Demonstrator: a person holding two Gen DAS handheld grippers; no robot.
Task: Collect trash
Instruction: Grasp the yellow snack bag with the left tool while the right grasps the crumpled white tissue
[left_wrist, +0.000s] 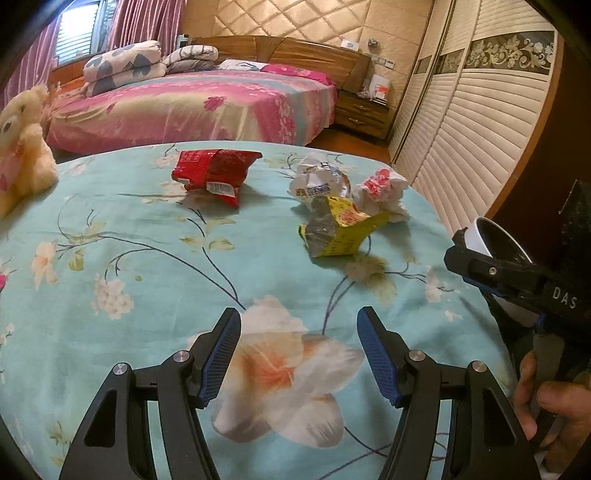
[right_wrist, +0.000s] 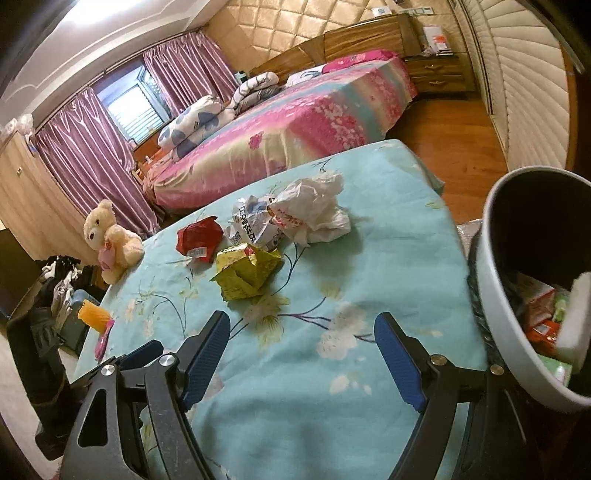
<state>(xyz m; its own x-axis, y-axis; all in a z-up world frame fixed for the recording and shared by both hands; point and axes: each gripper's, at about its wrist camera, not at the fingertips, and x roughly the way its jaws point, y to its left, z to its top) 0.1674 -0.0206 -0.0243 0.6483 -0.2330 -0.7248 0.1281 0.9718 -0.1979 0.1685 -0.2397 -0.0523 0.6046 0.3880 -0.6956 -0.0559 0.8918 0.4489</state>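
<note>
Floral turquoise bedspread (left_wrist: 147, 266) lies under both wide-spread, empty tongs, left gripper (left_wrist: 299, 354) and right gripper (right_wrist: 303, 350). Ahead lie a crinkled yellow wrapper (left_wrist: 341, 230), crumpled white wrappers (left_wrist: 319, 181), and a red packet (left_wrist: 214, 171).

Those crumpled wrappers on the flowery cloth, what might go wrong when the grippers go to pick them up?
1. The yellow wrapper, the silver-white wrapper and the white plastic bag lie bunched together, so the open left hand-held gripper might snag two or knock one away.
2. The soft floral tablecloth could get pinched along with a wrapper.
3. The bin sits beyond the table edge, so a loosely held piece may drop short.
</note>
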